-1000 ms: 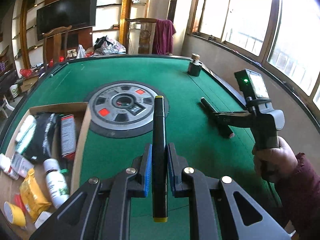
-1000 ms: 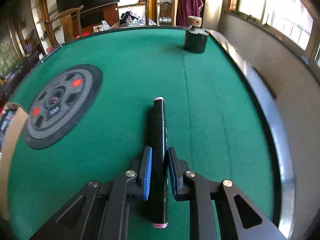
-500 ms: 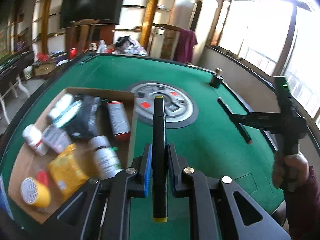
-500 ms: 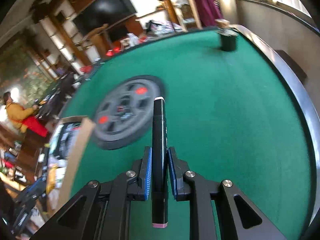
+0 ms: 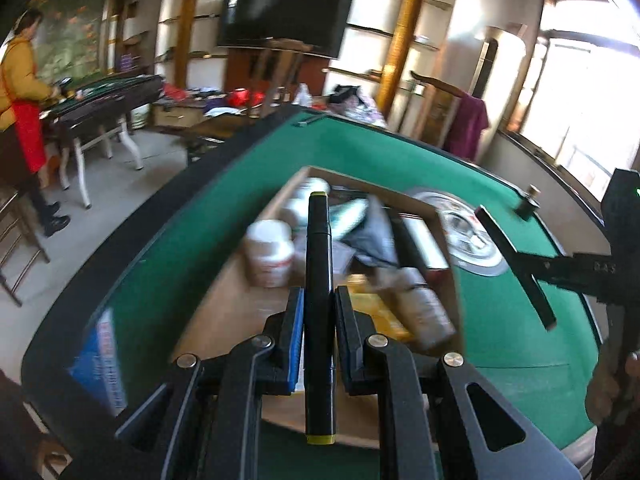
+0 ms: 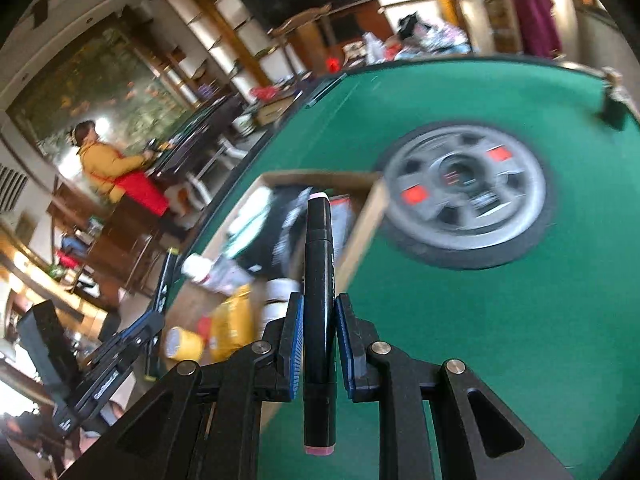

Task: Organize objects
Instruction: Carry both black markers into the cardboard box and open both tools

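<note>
Your left marker (image 5: 318, 304): black, yellow-capped | your right marker (image 6: 319, 300): black, pink-capped | table felt (image 6: 460, 320): green | box (image 5: 224, 312): brown cardboard

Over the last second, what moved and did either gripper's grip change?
Both grippers swung left toward the cardboard box: the left gripper now hangs over it, the right gripper nears its edge. Unchanged: left grips the yellow-capped marker, right the pink-capped marker.
</note>
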`<move>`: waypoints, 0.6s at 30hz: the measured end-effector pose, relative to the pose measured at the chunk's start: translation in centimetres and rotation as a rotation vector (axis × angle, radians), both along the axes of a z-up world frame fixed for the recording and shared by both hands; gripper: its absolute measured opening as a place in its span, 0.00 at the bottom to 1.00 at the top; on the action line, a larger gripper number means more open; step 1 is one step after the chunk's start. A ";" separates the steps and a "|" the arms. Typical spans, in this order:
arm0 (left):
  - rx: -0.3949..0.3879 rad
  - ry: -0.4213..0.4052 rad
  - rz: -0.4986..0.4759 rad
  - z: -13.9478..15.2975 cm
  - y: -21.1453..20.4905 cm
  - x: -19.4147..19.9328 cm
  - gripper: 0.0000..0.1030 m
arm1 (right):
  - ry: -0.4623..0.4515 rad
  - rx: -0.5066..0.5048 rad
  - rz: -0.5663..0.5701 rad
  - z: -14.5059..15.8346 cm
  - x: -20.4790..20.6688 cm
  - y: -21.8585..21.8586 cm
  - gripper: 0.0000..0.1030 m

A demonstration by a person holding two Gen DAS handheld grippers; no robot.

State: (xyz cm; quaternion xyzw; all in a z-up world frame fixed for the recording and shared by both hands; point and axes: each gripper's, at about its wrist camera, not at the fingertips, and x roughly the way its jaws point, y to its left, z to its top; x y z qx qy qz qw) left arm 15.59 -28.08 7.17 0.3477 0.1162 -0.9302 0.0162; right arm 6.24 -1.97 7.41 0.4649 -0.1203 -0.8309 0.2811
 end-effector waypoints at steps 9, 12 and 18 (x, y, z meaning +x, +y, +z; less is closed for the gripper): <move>0.011 -0.053 0.041 -2.5 -4.1 -1.2 0.14 | -0.066 0.049 0.097 -3.1 -1.0 -7.8 0.18; 0.016 -0.071 0.037 -3.3 -4.3 -1.7 0.14 | -0.075 0.080 0.114 -3.9 -1.4 -9.7 0.18; -0.005 -0.062 0.024 -3.6 -3.7 -1.9 0.14 | -0.048 0.167 0.112 -4.6 -1.3 -11.9 0.18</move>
